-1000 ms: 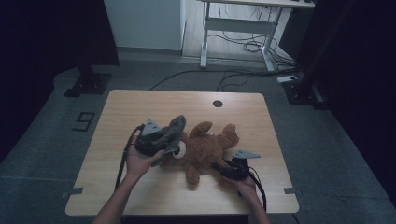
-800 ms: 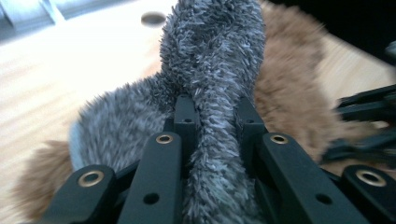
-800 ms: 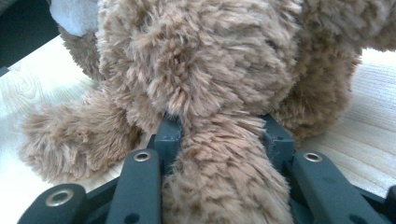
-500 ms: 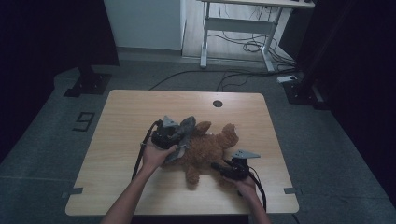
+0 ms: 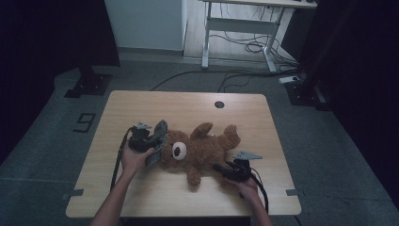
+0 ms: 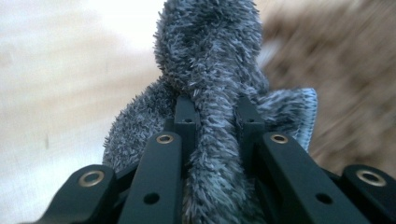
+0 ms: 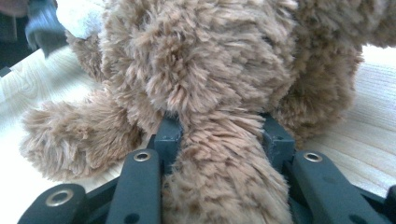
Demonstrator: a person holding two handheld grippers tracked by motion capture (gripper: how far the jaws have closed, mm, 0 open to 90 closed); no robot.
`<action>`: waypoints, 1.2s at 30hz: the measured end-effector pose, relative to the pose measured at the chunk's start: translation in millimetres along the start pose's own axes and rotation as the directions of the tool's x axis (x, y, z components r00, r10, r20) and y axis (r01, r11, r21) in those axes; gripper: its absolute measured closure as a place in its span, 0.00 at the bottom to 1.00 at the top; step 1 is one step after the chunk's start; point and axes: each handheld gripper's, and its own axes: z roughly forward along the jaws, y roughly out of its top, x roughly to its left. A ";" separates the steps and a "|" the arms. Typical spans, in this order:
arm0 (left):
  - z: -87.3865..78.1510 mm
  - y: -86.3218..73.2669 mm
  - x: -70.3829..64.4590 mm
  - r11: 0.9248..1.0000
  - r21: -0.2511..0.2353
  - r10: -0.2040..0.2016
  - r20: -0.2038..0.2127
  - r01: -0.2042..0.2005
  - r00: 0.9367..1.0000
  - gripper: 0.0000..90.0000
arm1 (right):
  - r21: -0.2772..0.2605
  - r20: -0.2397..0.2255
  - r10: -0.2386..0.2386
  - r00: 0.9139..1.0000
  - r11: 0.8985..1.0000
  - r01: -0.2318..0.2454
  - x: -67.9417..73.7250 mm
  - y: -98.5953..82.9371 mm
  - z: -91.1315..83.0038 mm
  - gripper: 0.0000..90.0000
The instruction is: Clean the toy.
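From the high view I see a light wooden table (image 5: 141, 106) on a grey floor (image 5: 42, 136) in a dim room, with a white desk frame (image 5: 235, 23) and loose cables (image 5: 249, 44) at the far side, and a brown teddy bear (image 5: 200, 148) lying near the table's middle, my left gripper (image 5: 148, 143) just left of its head with a grey cloth (image 5: 157, 141) and my right gripper (image 5: 233, 170) at its near right. In the left gripper view my jaws are clamped on a fold of the fuzzy grey cloth (image 6: 210, 93), the bear a brown blur to the right beyond it. In the right gripper view my jaws pinch one brown furry limb of the bear (image 7: 201, 70), whose body rests on the wood just beyond them.
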 end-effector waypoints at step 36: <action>34.4 52.3 -201.8 0.938 -0.091 0.345 0.258 -0.333 0.902 0.84 | -0.013 0.015 0.006 1.000 1.000 -0.006 -3.8 1.8 2.2 0.67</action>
